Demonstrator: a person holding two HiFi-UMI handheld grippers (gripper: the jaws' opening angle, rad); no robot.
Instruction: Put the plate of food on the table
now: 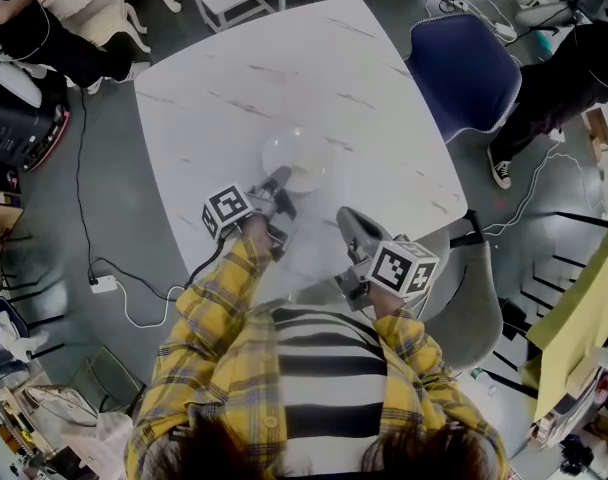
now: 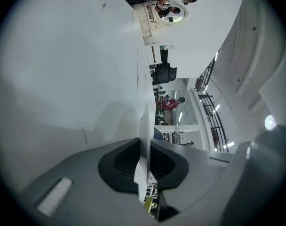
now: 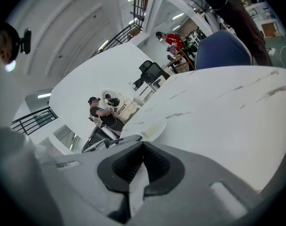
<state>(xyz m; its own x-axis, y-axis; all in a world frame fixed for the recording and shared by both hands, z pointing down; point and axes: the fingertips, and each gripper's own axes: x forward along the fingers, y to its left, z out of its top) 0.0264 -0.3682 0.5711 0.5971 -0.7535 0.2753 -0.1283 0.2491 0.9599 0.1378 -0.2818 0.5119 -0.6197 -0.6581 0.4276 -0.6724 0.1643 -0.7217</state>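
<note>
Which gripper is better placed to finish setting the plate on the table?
Left. The left gripper is shut on the rim of the plate, over the table. The right gripper is shut on nothing, back near the table's edge, apart from the plate.

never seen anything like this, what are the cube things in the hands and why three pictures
A person holds a hand-held gripper in each hand; the marked cubes are part of them. The head view looks down from a camera on the person's head. The other two views come from cameras riding on each gripper, looking along its fingers. A plate lies on or just above the white marble table. The left gripper has its fingers shut on the plate's rim. The right gripper is shut, holding nothing.
</note>
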